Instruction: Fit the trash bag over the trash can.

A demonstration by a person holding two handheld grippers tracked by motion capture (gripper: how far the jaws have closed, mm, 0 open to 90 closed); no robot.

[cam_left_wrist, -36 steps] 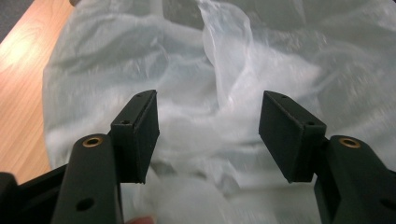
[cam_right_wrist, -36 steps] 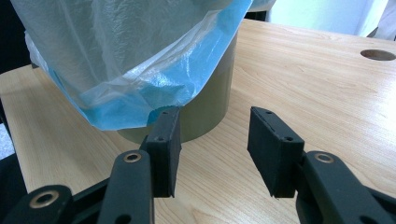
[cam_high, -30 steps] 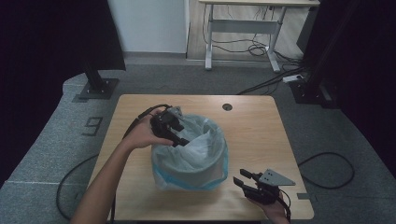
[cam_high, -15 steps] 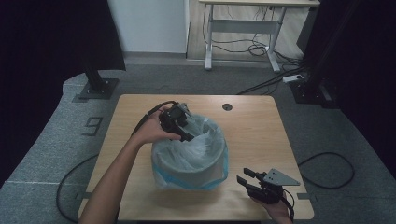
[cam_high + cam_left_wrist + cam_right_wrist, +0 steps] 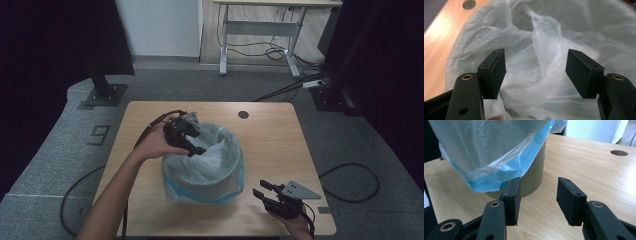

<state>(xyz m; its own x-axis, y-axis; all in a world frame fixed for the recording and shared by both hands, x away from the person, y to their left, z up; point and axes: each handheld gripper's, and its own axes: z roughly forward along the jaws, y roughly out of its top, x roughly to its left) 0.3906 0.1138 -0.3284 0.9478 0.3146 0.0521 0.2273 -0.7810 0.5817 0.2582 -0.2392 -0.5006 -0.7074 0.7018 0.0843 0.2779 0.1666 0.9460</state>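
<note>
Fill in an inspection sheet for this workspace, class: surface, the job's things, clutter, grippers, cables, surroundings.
Surface: wooden table, with a round cable hole near its far edge.
Job's things: grey bin mid-table, lined with a clear bag; the bag's blue hem is folded over the rim.
Clutter: nothing seen.
Grippers: left gripper over the bin's far-left rim, jaws just opened wider, no film pinched between them; right gripper at the near-right table corner, jaws open, nothing between them.
Cables: one trails from the left gripper; loops lie on the floor.
Surroundings: grey carpet, a desk frame behind, dark curtains.
</note>
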